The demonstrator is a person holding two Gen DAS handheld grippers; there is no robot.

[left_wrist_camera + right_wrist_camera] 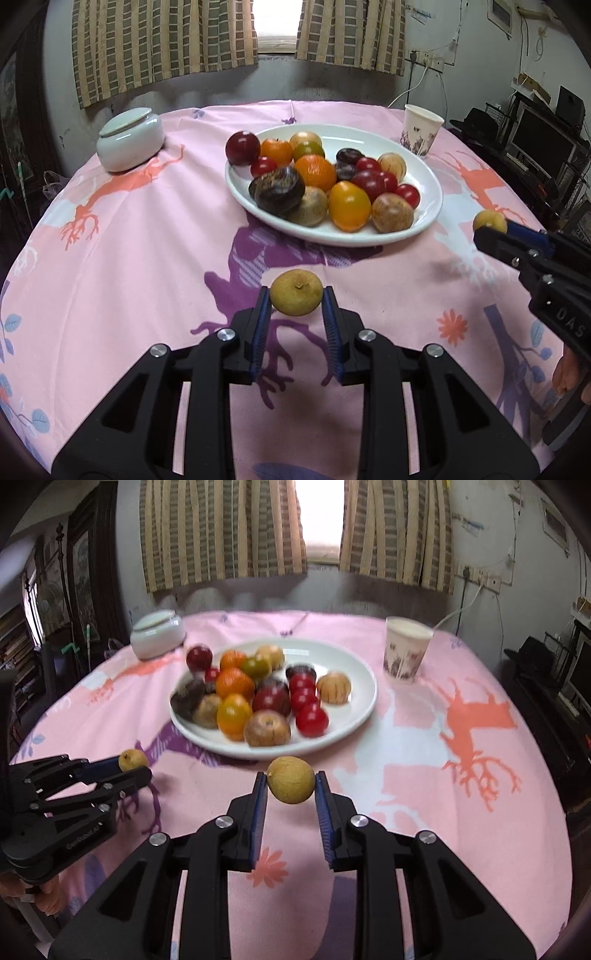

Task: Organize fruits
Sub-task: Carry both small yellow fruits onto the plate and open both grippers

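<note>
Gripping one small yellow-brown fruit (296,297) in the left claw (296,301) and another (290,780) in the right claw (291,781), above the bench (147,236) near the plate (424,225), risking round fruit slipping free.

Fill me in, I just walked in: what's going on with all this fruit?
A person holds a gripper in each hand. The left gripper is shut on a small yellow-brown fruit; the right gripper is shut on another one. Both hang above the pink tablecloth, short of the white plate piled with fruit.
</note>
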